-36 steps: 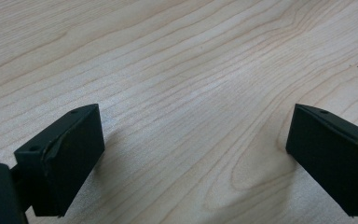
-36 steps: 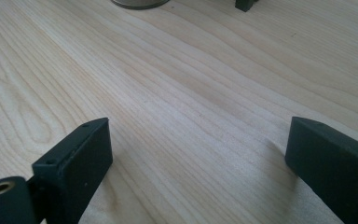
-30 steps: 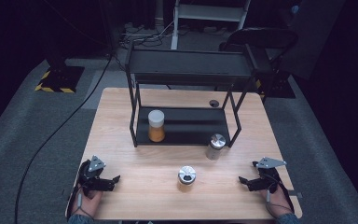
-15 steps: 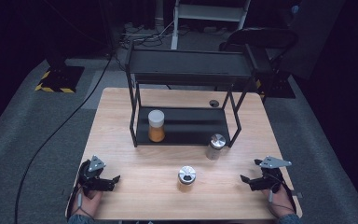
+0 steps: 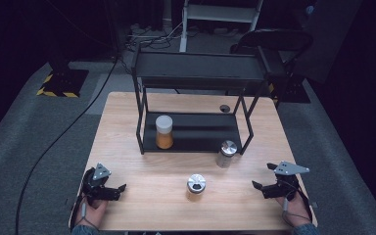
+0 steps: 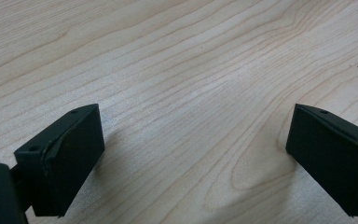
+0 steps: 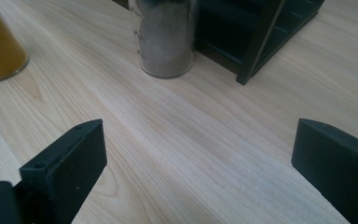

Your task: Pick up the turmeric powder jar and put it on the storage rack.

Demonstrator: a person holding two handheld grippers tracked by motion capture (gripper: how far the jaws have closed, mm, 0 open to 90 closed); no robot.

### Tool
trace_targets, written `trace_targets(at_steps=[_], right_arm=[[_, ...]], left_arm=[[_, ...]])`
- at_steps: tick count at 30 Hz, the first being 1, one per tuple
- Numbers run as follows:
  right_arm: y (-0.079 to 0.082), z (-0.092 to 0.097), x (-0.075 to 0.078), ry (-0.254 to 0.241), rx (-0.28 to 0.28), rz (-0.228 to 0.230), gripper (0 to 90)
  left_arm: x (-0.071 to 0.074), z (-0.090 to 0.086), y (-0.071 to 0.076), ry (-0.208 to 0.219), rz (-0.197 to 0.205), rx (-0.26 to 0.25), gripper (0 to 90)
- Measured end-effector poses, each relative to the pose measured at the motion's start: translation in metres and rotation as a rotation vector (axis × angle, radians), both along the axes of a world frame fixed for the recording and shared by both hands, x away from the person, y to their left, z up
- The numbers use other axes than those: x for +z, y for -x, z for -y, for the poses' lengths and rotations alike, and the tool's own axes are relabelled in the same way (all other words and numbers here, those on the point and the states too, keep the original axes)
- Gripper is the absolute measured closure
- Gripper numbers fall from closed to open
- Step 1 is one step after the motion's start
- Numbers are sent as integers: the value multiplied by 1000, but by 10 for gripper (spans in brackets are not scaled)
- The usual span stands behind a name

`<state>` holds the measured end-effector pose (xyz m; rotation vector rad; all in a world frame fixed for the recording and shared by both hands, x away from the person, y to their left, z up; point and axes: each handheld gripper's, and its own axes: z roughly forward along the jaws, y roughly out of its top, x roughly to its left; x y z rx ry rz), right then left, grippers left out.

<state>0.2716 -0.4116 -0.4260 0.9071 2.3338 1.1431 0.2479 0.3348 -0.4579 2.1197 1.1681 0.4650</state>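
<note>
Left tool [image 5: 119, 188] gapes empty over bare worktop [image 6: 182, 70]. Between the tools, nearer the right one, an orange-filled jar [image 5: 196, 186] stands upright, lid up. Right tool [image 5: 259, 186] also gapes wide — its view catches a grey-filled jar [image 7: 167, 39] ahead, beside the black rack [image 7: 261, 32].

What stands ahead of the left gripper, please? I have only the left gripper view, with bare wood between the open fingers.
Observer: A metal-lidded jar stands on the table, about midway between the left gripper and the right gripper.
Operator: Thank you. Are there other jars?
Observer: Yes, a jar of grey powder stands on the table right by the front right leg of the black rack.
Operator: Is anything on the rack itself?
Observer: A white-lidded jar of orange powder stands at the left of its lower shelf.
</note>
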Motion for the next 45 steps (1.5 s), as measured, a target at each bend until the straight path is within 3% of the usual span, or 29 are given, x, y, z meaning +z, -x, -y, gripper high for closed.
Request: trace_targets(at_steps=[27,32,45], right_arm=[[3,-33,38,-40,102,54,34],[-1,-37,43,-65,121,46,34],[-6,-60,57,-70,159,43,34]], left_arm=[[0,0,0,0,0,2,42],[0,2,0,0,2,13,42],[0,2,-1,3,2,7,42]])
